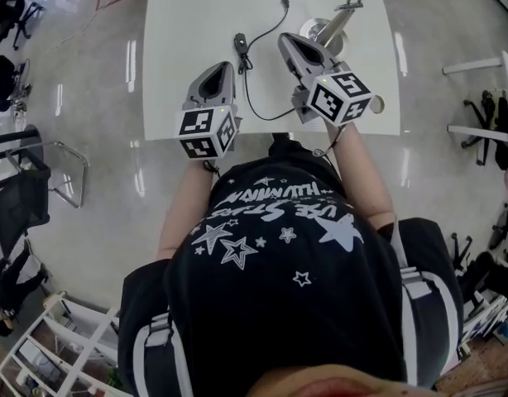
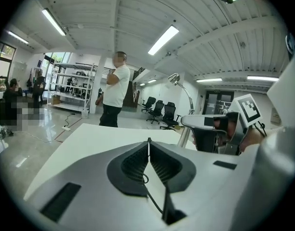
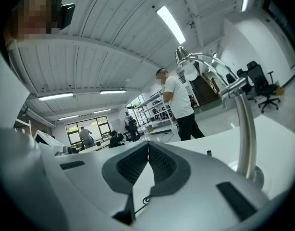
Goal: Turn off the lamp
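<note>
White table (image 1: 196, 23) holds chrome lamp (image 3: 246, 129); glossy grey floor (image 1: 88, 180), office chairs (image 2: 162, 112).

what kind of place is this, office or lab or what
Probably an open-plan lab or workshop-style office: rolling office chairs, metal shelving racks and long ceiling strip lights over a wide glossy floor.

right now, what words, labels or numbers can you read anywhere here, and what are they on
T-shirt: white lettering above stars, upside down and creased; not legible.
Left marker cube, right marker cube: black-and-white square patterns only, no letters or numbers.
Nothing else shows readable text.
</note>
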